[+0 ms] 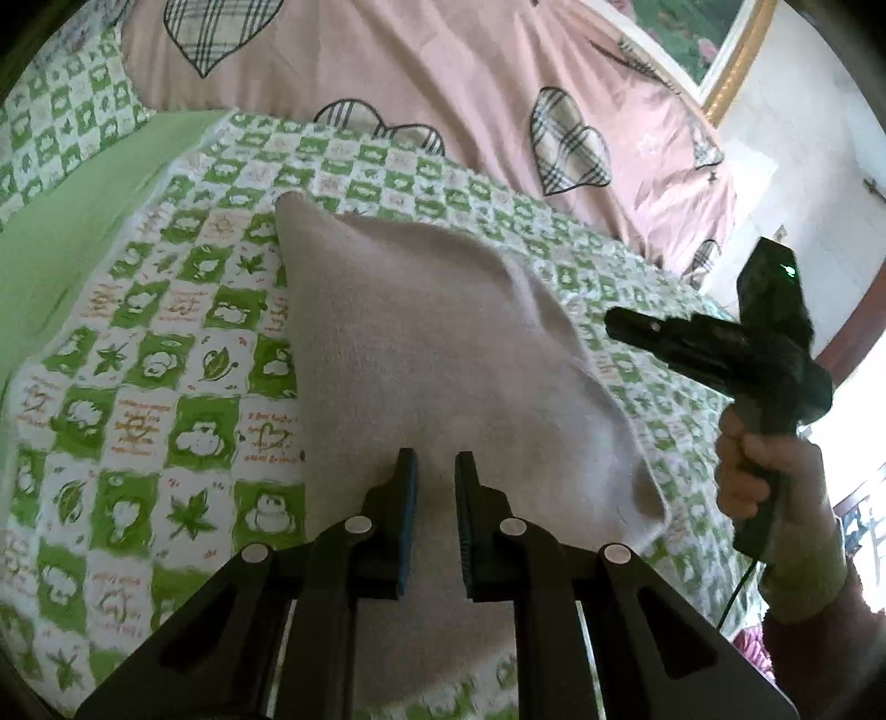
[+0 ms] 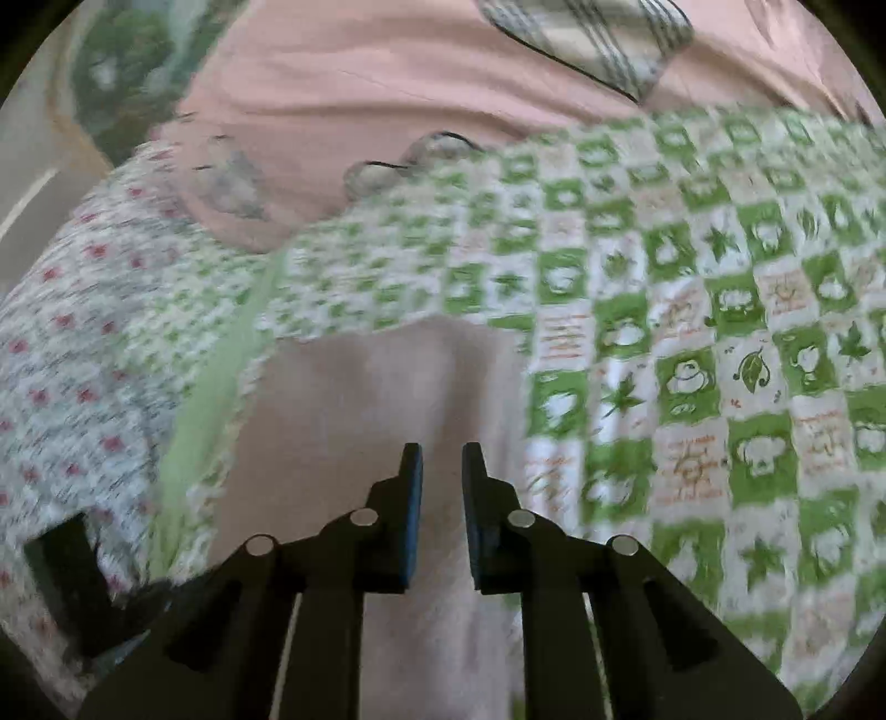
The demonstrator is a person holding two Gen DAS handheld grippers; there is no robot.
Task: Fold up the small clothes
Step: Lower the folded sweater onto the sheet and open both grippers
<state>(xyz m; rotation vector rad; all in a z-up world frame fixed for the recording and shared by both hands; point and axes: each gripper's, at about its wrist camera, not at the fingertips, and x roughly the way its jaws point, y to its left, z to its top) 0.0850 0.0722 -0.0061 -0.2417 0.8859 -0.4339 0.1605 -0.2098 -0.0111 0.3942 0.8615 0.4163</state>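
Observation:
A pale beige cloth [image 1: 421, 343] lies flat on the green-and-white checked bedsheet [image 1: 183, 343], seemingly folded into a rough rectangle with a raised crease on its right side. My left gripper [image 1: 436, 471] hovers over the cloth's near edge, open with a narrow gap and empty. My right gripper [image 1: 614, 321] shows in the left wrist view, held in a hand above the cloth's right edge. In the right wrist view the right gripper [image 2: 442, 465] is open with a narrow gap, empty, over the same cloth [image 2: 387, 399]. That view is blurred.
A pink quilt with plaid hearts [image 1: 443, 83] is bunched at the far side of the bed. A floral red-dotted fabric [image 2: 72, 360] lies at the left in the right wrist view. A gold-framed picture [image 1: 720, 50] hangs on the wall behind.

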